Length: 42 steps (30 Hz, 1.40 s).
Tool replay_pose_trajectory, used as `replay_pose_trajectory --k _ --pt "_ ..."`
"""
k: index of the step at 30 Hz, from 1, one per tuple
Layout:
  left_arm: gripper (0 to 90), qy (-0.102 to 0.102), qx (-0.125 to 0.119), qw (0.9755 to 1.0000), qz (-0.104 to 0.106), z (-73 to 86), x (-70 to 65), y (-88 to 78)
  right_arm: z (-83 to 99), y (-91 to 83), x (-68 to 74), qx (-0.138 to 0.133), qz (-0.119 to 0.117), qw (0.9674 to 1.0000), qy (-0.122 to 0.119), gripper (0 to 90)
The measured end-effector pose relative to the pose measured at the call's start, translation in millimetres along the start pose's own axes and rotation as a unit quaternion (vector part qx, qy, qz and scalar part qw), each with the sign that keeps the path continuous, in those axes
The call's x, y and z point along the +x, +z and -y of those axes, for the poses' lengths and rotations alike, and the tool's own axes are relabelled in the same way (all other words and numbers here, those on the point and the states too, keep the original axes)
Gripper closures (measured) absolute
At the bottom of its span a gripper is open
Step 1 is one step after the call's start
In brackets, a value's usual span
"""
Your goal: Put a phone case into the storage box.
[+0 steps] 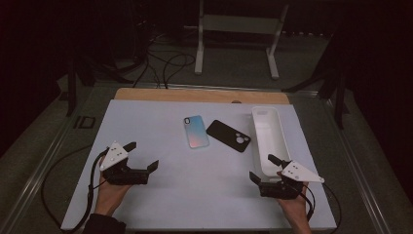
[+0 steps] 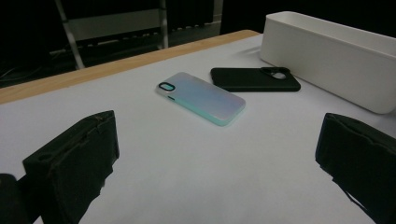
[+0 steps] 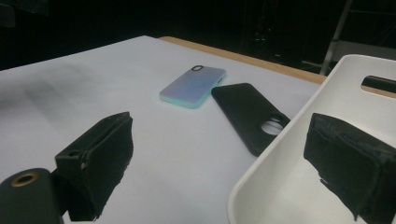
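Two phone cases lay face down near the middle of the desk (image 1: pixel 160 195): one pastel case (image 1: pixel 196 131) shading from blue to pink with a teal edge, and one black case (image 1: pixel 228 135) with a round camera cut-out. The black case sat just to the right of the pastel one, angled, its near corner close to the pastel case's side; whether they touched could not be told. One long white bin (image 1: pixel 269 139) stood at the right of the desk, lengthwise away from the person, with a slot handle in its far end wall. The black case lay just beside the bin's left wall, apart from it.

Left gripper (image 1: pixel 139 157) was held low over the desk's near left part, fingers (image 2: pixel 74 163) spread wide with nothing between them. In the left gripper view both cases lay ahead with open desk between, the pastel case nearer. Right gripper (image 1: pixel 261 169) was held at the near right, fingers (image 3: pixel 100 154) likewise wide apart and empty. Its right finger hung over the near end of the bin while its left finger stood over bare desk, so the bin's near rim sat between the fingers in the right gripper view.

Count: two cases, one bin, two grippers, each in one hand (image 1: pixel 111 195).

Desk surface was a plain pale sheet with a wooden strip (image 1: pixel 195 94) showing along the far edge. Room was dark; beyond the desk stood a white frame stand (image 1: pixel 238 29) on a grey floor with black cables (image 1: pixel 165 63) trailing across it.
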<state>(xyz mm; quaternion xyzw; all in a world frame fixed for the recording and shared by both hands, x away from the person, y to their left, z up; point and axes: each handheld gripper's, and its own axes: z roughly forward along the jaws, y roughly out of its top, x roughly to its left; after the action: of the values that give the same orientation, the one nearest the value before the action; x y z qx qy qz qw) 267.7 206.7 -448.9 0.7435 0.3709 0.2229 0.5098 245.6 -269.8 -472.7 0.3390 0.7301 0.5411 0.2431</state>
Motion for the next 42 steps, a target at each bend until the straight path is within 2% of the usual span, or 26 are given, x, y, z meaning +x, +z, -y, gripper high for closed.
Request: replay_pose_trajectory --k 31,36,37,42 --pt "0.0 0.007 0.014 0.9996 0.023 -24.6 -6.4 38.8 0.1 0.9 -0.9 -0.001 0.001 1.0 0.0 8.2" --pt "0.0 0.007 0.014 0.9996 0.024 -25.6 -6.8 40.4 0.1 0.9 -0.8 -0.001 0.001 1.0 0.0 8.2" --pt "0.0 0.01 0.019 0.9994 0.027 -28.9 -7.9 46.7 0.1 0.9 -0.8 -0.001 0.001 1.0 0.0 8.2" --pt "0.0 0.017 0.023 0.9992 0.028 -33.6 -11.4 54.2 -0.2 1.0 -1.3 -0.002 0.002 1.0 0.0 8.2"
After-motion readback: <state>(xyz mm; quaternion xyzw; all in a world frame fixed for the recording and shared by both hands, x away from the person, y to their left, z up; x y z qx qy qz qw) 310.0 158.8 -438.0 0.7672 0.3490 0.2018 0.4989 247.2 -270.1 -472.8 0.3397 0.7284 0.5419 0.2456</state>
